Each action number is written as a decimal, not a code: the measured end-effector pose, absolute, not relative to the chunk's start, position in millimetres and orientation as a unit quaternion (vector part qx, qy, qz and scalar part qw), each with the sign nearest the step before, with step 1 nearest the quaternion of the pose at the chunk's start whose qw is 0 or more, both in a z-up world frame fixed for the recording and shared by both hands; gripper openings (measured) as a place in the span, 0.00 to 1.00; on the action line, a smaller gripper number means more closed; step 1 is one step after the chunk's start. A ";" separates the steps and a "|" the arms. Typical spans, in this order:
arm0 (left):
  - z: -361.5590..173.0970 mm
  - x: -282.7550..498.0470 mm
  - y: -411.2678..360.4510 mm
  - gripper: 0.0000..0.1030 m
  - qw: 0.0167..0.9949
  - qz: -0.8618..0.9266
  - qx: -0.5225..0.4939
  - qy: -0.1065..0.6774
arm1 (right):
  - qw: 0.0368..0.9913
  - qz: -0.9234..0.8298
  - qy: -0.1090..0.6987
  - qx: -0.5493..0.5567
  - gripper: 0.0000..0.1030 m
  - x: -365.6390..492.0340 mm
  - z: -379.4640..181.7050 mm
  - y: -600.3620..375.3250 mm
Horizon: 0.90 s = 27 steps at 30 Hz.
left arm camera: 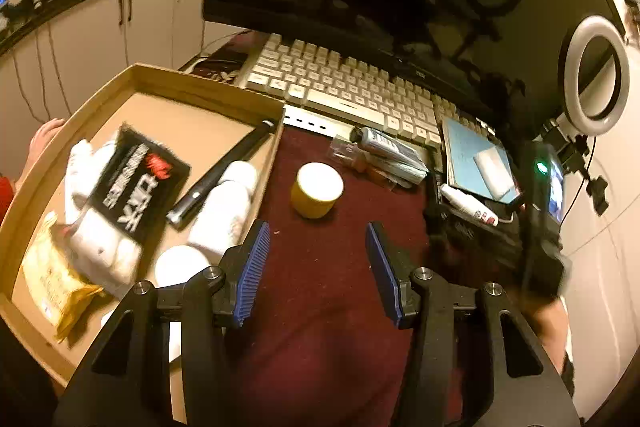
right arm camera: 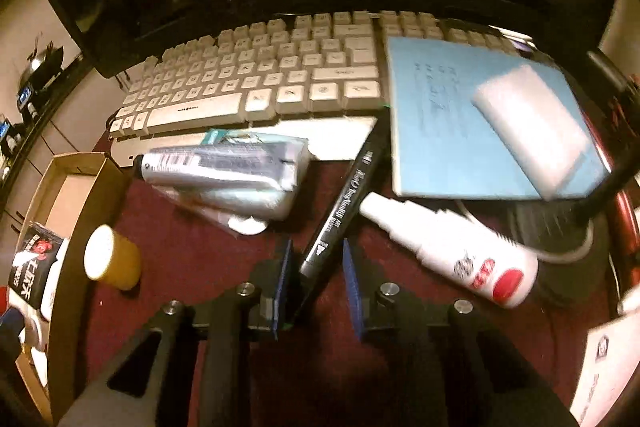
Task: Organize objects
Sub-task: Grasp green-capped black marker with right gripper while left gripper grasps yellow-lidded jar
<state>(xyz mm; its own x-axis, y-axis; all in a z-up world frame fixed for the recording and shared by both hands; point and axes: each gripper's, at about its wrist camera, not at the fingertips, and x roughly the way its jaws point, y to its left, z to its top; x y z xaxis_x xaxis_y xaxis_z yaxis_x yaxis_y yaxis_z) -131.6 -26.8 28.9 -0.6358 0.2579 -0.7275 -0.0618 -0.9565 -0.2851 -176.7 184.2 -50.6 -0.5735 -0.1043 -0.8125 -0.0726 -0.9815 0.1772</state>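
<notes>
A household tidy-up, seen from two hand-held grippers. The left gripper [left arm camera: 318, 259] hung over the maroon tabletop [left arm camera: 320, 327] with its blue-padded fingers well apart and nothing between them. A yellow tub with a white lid [left arm camera: 316, 191] stood just ahead of it. Only this view took in the open cardboard tray [left arm camera: 200, 83], which already held a black printed pouch [left arm camera: 136, 179], a long black pen [left arm camera: 224, 171] and white bottles. It also showed a ring light [left arm camera: 596, 75] at the far right.

The right gripper [right arm camera: 316, 267] had its fingers on either side of the near end of a black marker [right arm camera: 344, 203], with a gap showing on the right side. The marker lay on the tabletop, pointing away toward the keyboard [right arm camera: 260, 83]. Its lettering could be seen only here, though blurred. A silver tube [right arm camera: 224, 163] lay to its left, with a white spray bottle [right arm camera: 452, 251] and a blue notebook [right arm camera: 460, 115] to its right.
</notes>
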 end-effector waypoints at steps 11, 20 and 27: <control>2.6 -175.0 2.3 0.48 0.072 0.880 -0.464 -0.070 | 0.079 -0.885 -0.114 0.444 0.13 -96.7 -44.9 204.2; -12.8 -212.1 21.4 0.48 0.033 0.877 -0.480 -0.016 | 0.105 -0.886 -0.121 0.436 0.14 -92.3 -52.7 208.4; -26.4 -224.0 23.6 0.39 0.017 0.873 -0.487 -0.012 | 0.115 -0.884 -0.120 0.437 0.16 -95.4 -53.1 208.4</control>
